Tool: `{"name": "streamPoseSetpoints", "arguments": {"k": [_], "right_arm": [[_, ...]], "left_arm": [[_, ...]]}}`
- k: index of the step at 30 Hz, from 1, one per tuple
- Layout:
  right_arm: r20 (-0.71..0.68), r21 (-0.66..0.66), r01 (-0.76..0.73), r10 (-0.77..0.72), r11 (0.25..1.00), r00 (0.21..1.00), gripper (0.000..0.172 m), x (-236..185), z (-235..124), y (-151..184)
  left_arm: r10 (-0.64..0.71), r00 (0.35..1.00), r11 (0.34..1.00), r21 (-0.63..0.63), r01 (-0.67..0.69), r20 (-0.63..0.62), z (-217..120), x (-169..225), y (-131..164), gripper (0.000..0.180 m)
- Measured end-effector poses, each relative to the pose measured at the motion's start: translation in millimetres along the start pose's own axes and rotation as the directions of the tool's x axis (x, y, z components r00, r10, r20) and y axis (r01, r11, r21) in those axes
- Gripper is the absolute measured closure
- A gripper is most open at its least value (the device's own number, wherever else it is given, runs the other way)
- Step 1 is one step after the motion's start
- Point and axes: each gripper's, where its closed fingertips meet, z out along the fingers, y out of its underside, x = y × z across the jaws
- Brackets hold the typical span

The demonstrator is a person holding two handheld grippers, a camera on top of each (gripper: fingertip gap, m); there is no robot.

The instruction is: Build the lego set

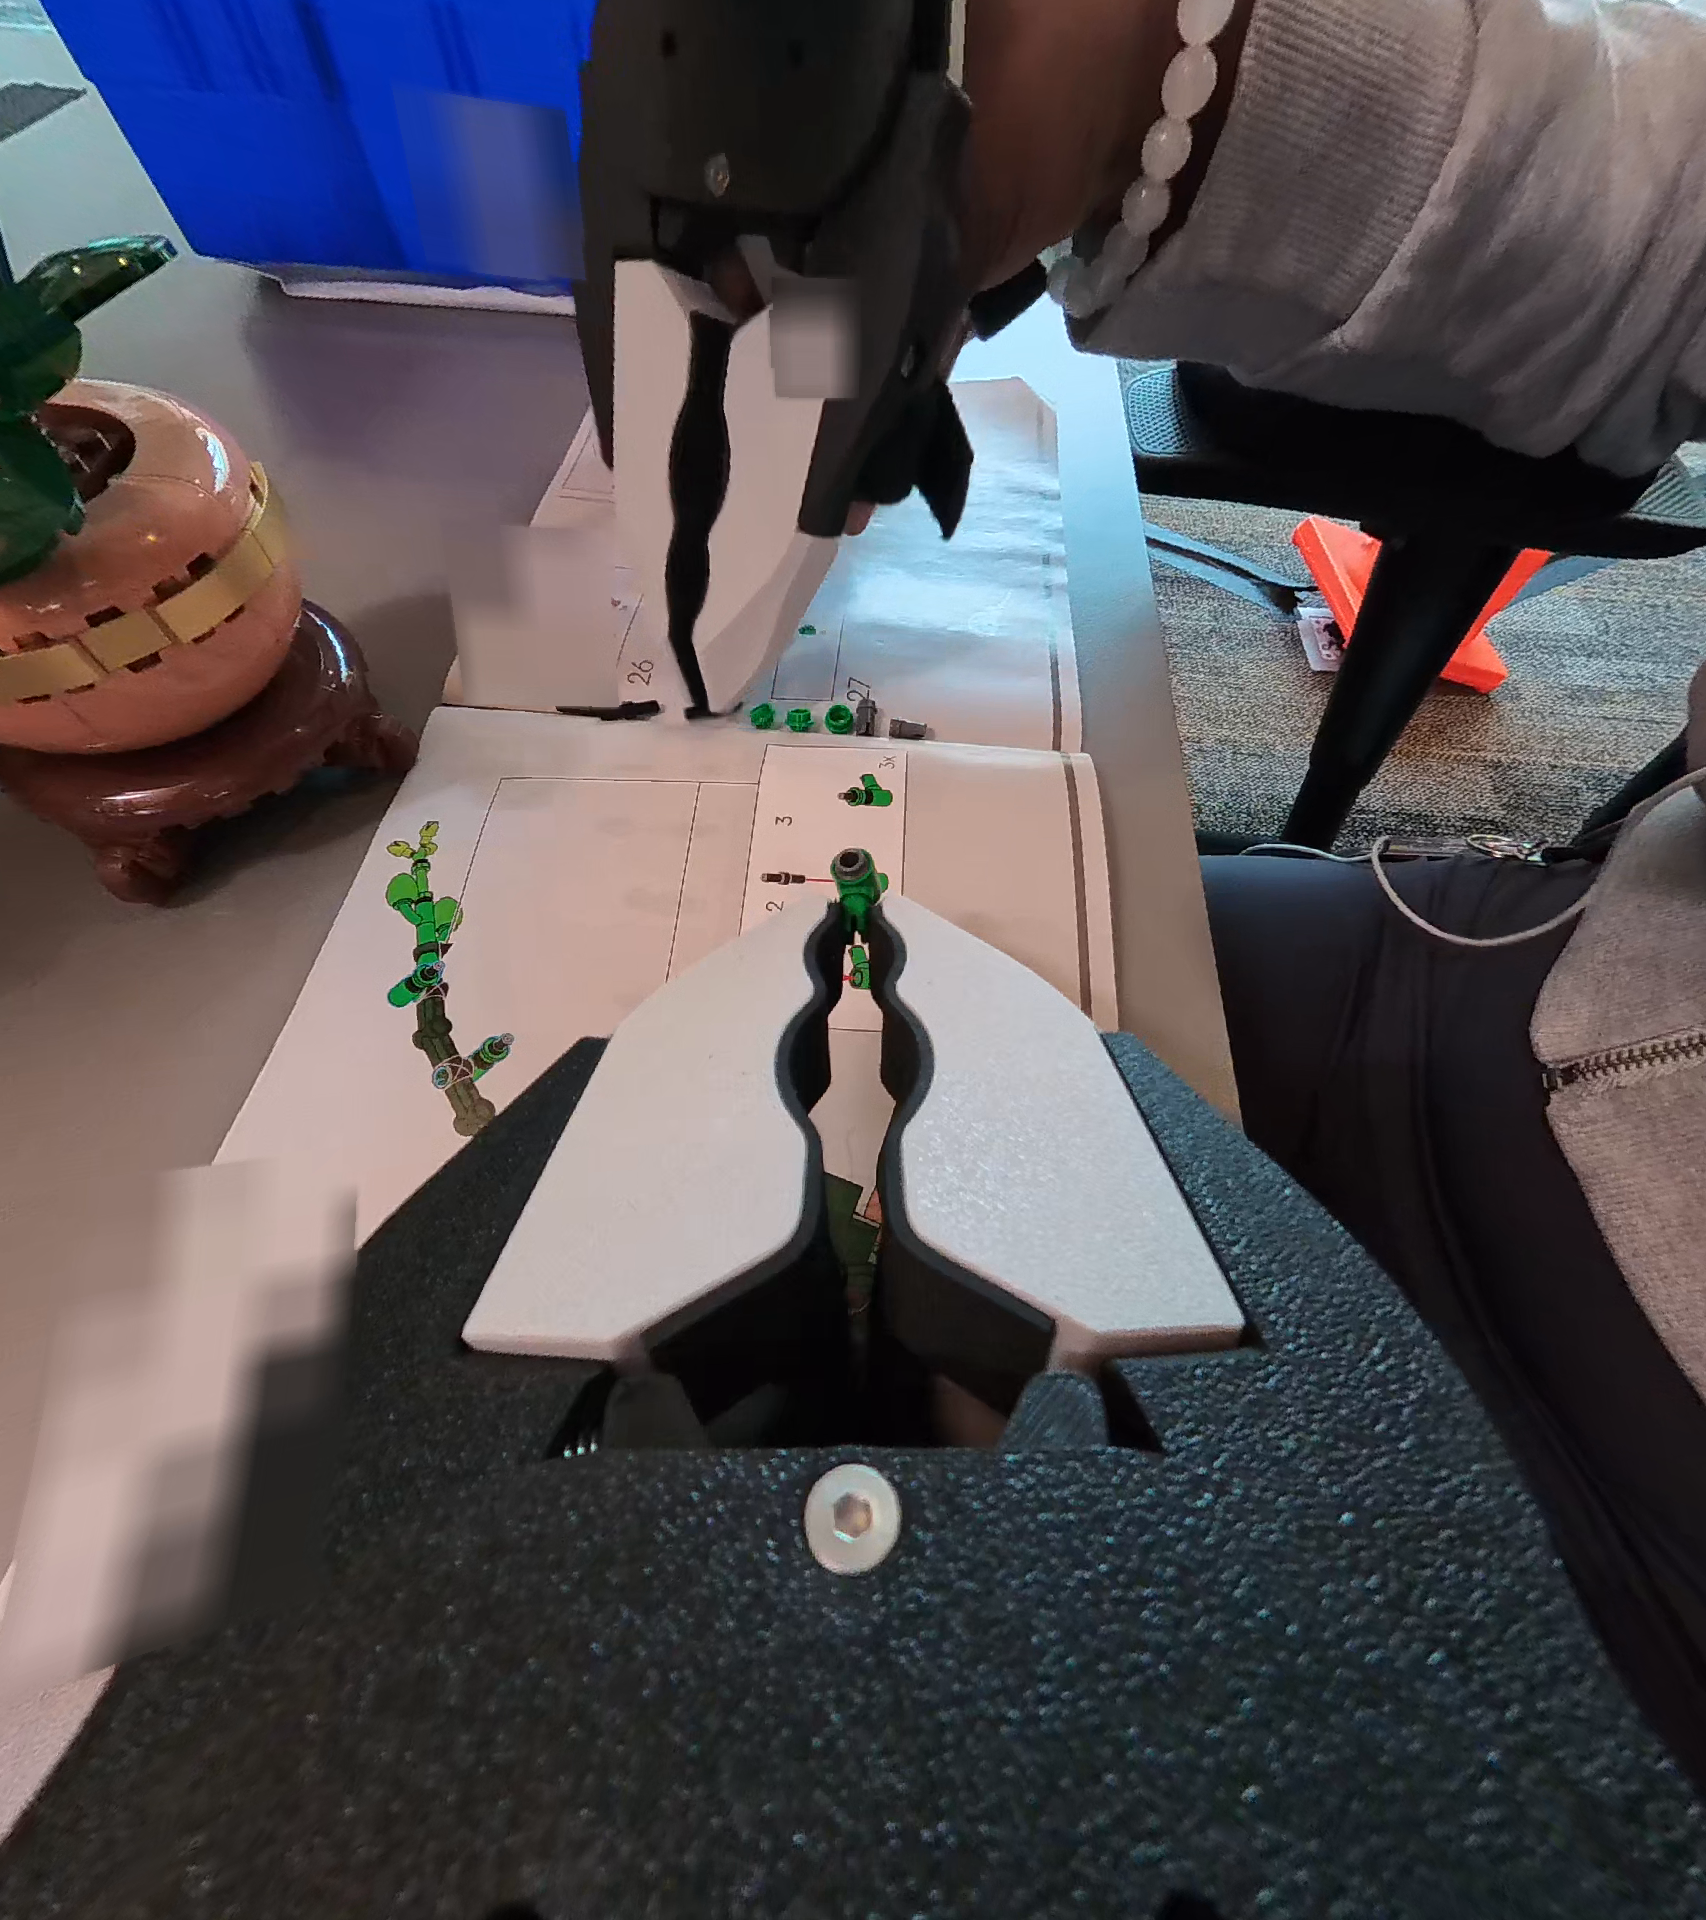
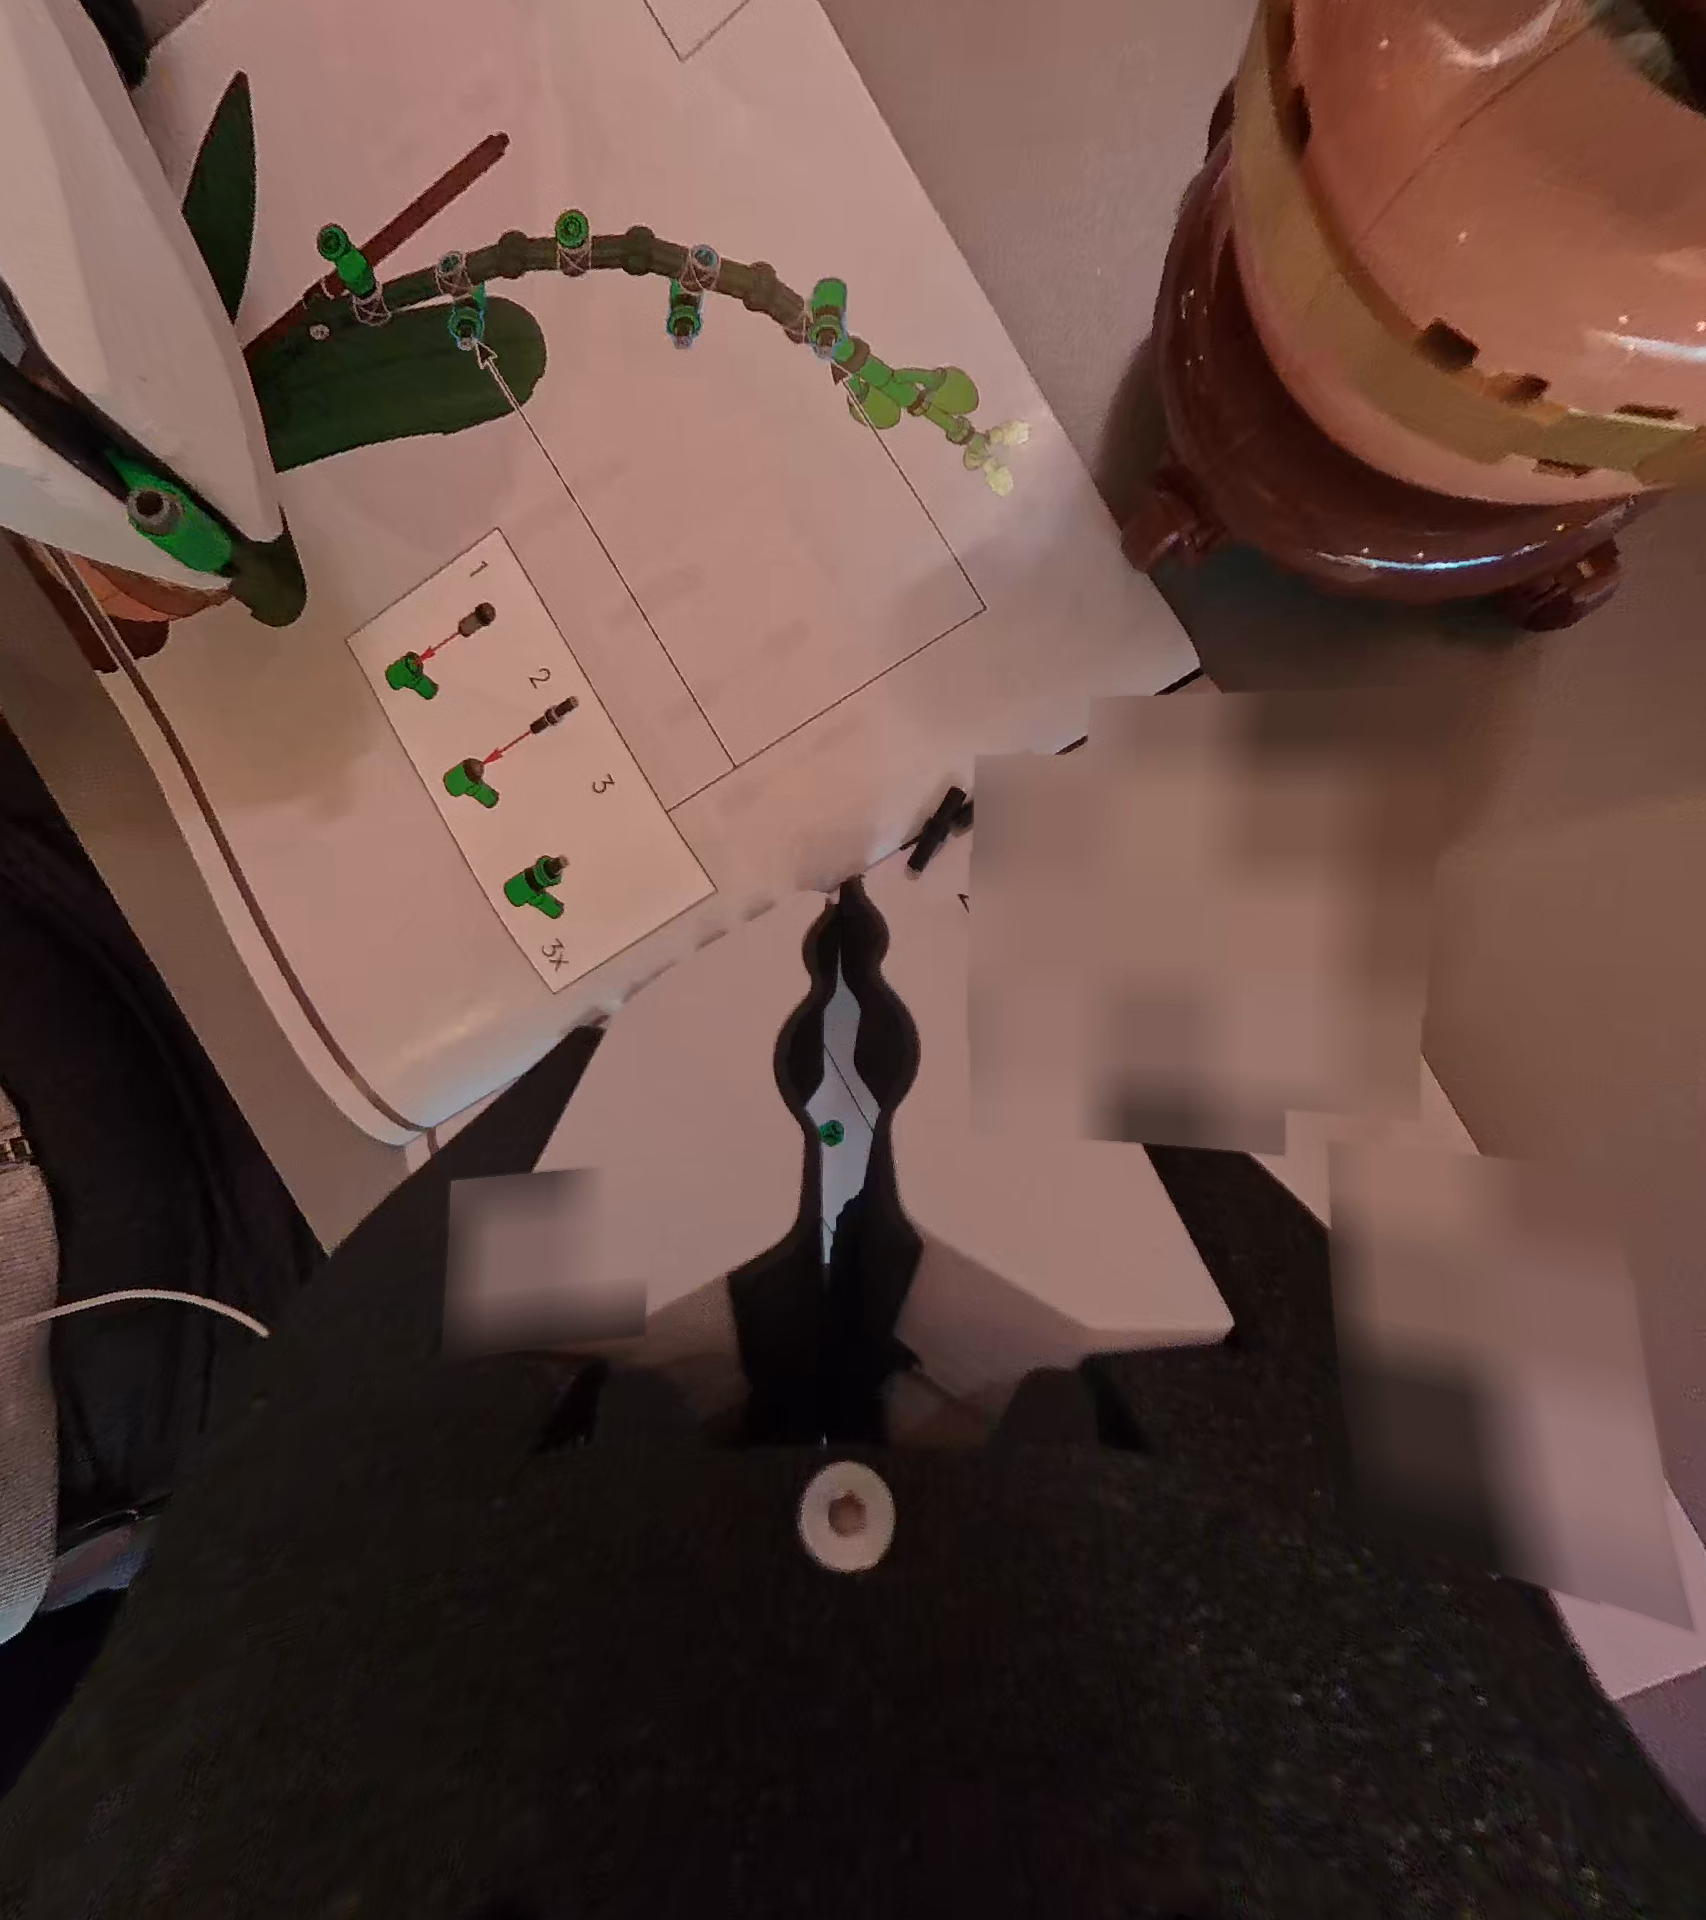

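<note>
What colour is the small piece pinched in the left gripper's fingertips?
Bright green piece, with a dark grey socket; clearest in the left wrist view.

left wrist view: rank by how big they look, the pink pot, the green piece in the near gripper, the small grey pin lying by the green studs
1. pink pot, by far the largest.
2. green piece, pinched at the left gripper tips.
3. grey pin, slightly smaller; it lies farther from the camera, so this gap is unsure.

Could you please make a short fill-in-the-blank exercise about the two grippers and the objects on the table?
1. The left gripper pinches a small ____ plastic connector piece.
2. The right gripper touches the open paper instruction booklet with its jaws ____.
3. The pink brick-built pot stands on a dark ____ base.

Missing words: green; shut; brown
</note>
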Motion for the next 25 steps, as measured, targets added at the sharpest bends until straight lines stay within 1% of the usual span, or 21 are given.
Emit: {"name": "streamPoseSetpoints", "arguments": {"k": [4,8,10,12,14,17,18,19,20,21,22,23,24,25], "right_arm": [[0.023,0.001,-0.005,0.005,1.0,1.0,0.168,4,0,2],[0.003,-0.071,0.007,-0.007,0.997,1.0,0.162,2,-1,5],[-0.044,-0.109,0.019,-0.024,0.994,0.999,0.16,4,1,6],[-0.069,-0.147,0.026,-0.037,0.989,0.997,0.163,4,1,6],[-0.08,-0.18,0.065,-0.08,0.981,0.994,0.167,2,2,5],[-0.091,-0.184,0.106,-0.124,0.977,0.988,0.169,2,3,3],[-0.094,-0.159,0.119,-0.135,0.98,0.986,0.169,5,2,2],[-0.083,-0.1,0.123,-0.132,0.987,0.988,0.169,7,1,-2],[-0.02,-0.001,0.109,-0.109,0.994,0.994,0.169,2,-3,-10],[0.069,0.143,0.055,-0.066,0.988,0.995,0.169,-5,-11,-23],[0.181,0.303,-0.034,-0.023,0.952,0.983,0.169,-12,-23,-39],[0.316,0.45,-0.146,-0.004,0.881,0.949,0.169,-21,-39,-56],[0.446,0.559,-0.274,-0.006,0.783,0.895,0.169,-28,-56,-71],[0.553,0.613,-0.389,-0.021,0.687,0.833,0.17,-33,-69,-81]], "left_arm": [[-0.004,1.0,1.0,-0.002,0.004,-0.001,0,0,0,0.177],[-0.006,1.0,1.0,-0.003,0.006,0.0,1,-1,0,0.177],[-0.004,1.0,1.0,0.001,0.004,0.0,1,-1,0,0.177],[-0.001,1.0,1.0,0.004,0.001,0.0,0,-1,0,0.177],[0.002,1.0,1.0,0.005,-0.002,-0.001,0,0,-1,0.177],[0.004,1.0,1.0,0.002,-0.004,0.0,-1,1,0,0.177],[0.005,1.0,1.0,0.004,-0.005,0.001,-1,0,0,0.177],[0.004,1.0,1.0,0.009,-0.004,0.003,-1,0,-1,0.177],[-0.001,1.0,1.0,0.017,0.001,0.006,-2,0,-2,0.177],[-0.011,1.0,1.0,0.029,0.011,0.011,-3,-2,-3,0.177],[-0.027,0.999,0.999,0.047,0.026,0.018,-4,-4,-5,0.177],[-0.044,0.999,0.996,0.076,0.042,0.027,-6,-6,-8,0.177],[-0.061,0.998,0.991,0.117,0.057,0.031,-9,-9,-13,0.177],[-0.083,0.996,0.984,0.159,0.076,0.034,-11,-11,-18,0.177]]}}
